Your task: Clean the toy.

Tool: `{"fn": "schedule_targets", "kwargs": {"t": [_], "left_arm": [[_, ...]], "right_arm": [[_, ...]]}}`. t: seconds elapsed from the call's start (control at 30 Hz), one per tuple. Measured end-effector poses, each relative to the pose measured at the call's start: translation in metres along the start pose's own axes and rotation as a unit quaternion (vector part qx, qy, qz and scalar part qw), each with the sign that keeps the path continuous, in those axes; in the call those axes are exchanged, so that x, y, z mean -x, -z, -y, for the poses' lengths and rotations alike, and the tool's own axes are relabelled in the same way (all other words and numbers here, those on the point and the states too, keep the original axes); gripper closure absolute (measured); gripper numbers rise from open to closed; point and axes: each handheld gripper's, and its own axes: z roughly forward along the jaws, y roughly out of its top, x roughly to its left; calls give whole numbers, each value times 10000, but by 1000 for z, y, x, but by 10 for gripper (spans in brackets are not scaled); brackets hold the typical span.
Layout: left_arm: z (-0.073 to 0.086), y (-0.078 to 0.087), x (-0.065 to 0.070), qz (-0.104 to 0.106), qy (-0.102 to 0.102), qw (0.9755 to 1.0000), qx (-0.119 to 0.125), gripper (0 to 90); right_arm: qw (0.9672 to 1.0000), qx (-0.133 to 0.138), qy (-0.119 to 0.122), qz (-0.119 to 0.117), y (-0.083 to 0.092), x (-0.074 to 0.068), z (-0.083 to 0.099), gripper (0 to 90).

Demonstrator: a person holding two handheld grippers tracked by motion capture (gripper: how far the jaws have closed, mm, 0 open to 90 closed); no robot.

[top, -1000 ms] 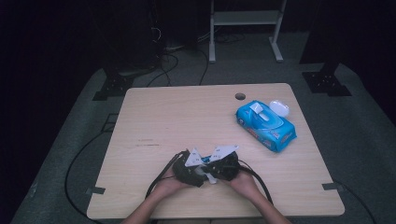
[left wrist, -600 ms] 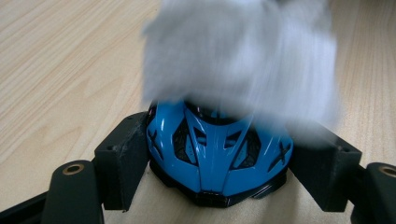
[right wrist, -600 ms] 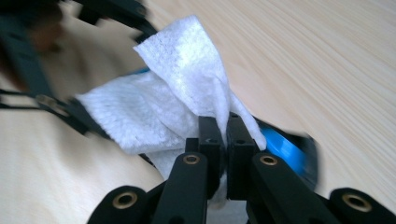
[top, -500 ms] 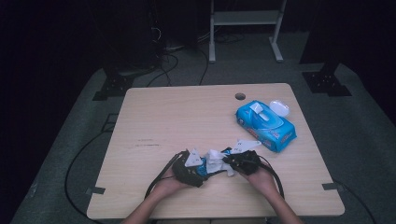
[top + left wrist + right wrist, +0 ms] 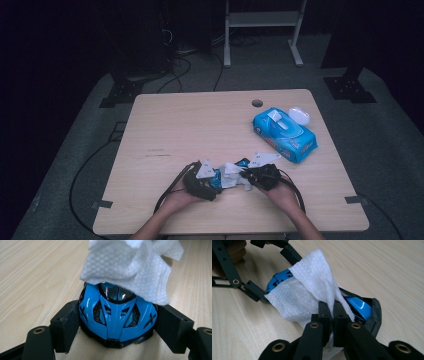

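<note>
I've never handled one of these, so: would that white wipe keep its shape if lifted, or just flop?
Probably flops: the white wipe drapes and creases over the blue toy car. It looks thin and light. Its dimpled texture likely grips, since the right tool pinches it firmly.

Light wooden table (image 5: 200, 125) with a round cable hole (image 5: 257, 103). A blue wipes pack (image 5: 284, 134), lid open, lies at its far right; a blue toy car (image 5: 116, 317) sits near the front edge.

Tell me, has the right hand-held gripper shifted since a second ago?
Yes. The right hand-held gripper, shut on the white textured wipe, has moved rightward across the table, toward the blue wipes packet, away from the small blue toy car.
</note>
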Motion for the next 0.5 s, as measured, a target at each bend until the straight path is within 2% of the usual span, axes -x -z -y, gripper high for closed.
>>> {"fn": "schedule_targets", "kwargs": {"t": [0.1, 0.17, 0.2, 0.3, 0.37, 0.4, 0.43, 0.5], "left_arm": [[0, 0, 1, -21, -11, 10000, -5, 247], [0, 0, 1, -39, -25, 10000, -9, 248], [0, 0, 1, -39, -28, 10000, -16, 248], [0, 0, 1, -34, -23, 10000, -12, 246], [0, 0, 1, -23, -5, 10000, 9, 245], [0, 0, 1, -23, 7, 10000, 19, 245], [0, 0, 1, -29, 17, 10000, 21, 245], [1, 0, 0, -20, 14, 10000, 25, 246]], "right_arm": [[9999, -37, -101, -31, 1, 5, 0, 868], [9998, -93, -124, 115, 2, 12, 4, 868], [9997, -81, -226, 86, 3, 14, 5, 868], [9995, -30, -294, 110, 3, 12, 6, 869], [9995, 23, -316, 35, 2, 9, 5, 868], [9989, 174, -345, -251, -1, 2, 3, 868], [9986, 194, -332, -355, -3, -1, 2, 868], [9992, 166, -131, -348, -6, -7, -1, 868]]}}
